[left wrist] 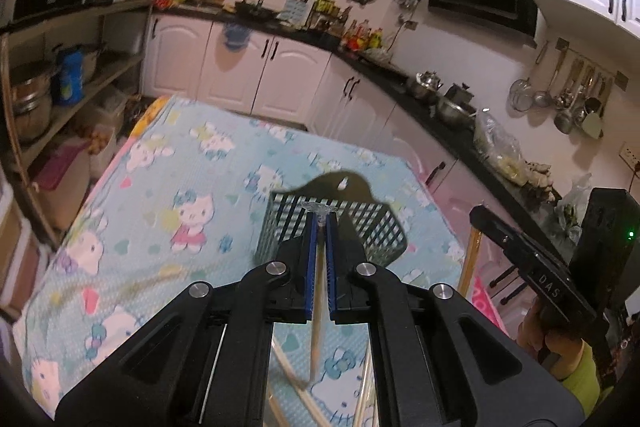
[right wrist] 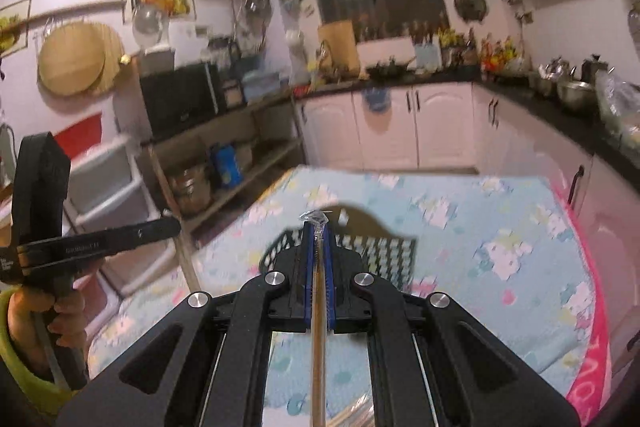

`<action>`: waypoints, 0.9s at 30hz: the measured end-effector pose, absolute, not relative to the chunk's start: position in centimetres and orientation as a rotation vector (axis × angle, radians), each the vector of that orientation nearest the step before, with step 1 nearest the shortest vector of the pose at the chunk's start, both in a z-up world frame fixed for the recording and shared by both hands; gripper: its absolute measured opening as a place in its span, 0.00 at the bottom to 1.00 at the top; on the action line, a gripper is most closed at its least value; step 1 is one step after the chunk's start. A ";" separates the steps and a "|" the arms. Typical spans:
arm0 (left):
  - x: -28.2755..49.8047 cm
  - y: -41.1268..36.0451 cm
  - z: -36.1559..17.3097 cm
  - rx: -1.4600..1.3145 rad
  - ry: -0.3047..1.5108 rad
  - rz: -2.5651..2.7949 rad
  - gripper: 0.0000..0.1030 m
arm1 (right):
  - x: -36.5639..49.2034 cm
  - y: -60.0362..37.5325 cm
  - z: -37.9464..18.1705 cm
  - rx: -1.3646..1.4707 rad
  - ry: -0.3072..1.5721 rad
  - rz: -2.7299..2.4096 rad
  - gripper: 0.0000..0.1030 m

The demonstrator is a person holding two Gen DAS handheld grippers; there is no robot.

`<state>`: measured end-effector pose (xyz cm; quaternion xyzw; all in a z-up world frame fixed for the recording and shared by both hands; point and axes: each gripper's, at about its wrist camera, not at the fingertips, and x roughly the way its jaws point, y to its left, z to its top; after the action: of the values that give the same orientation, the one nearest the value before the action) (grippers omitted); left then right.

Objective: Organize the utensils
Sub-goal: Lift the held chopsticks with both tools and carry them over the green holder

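Note:
My left gripper is shut on a wrapped wooden chopstick that hangs down between the blue pads. It hovers just in front of a dark green mesh utensil basket on the table. My right gripper is shut on another wrapped chopstick, also held near the basket. The right gripper shows at the right of the left wrist view, with its chopstick hanging down. The left gripper shows at the left of the right wrist view.
The table carries a light blue cartoon-cat cloth. More chopsticks lie on it near me. A shelf rack with pots stands at the left. White cabinets and a cluttered black counter run behind and to the right.

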<state>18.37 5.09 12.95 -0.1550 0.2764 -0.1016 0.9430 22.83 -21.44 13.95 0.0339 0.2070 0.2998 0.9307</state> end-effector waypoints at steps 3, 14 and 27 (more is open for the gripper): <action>18.8 4.7 14.3 -0.307 0.538 -0.216 0.01 | 23.3 -22.3 15.1 0.098 0.371 0.599 0.05; 21.1 4.1 18.3 -0.263 0.460 -0.202 0.01 | 25.8 -23.1 18.5 0.107 0.237 0.555 0.05; 24.5 3.0 20.8 -0.210 0.364 -0.154 0.01 | 30.1 -22.3 20.5 0.110 0.134 0.520 0.05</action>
<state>24.50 3.02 20.76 -0.1042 0.1806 -0.0763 0.9750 30.13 -22.25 20.50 0.0541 0.0660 0.2567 0.9627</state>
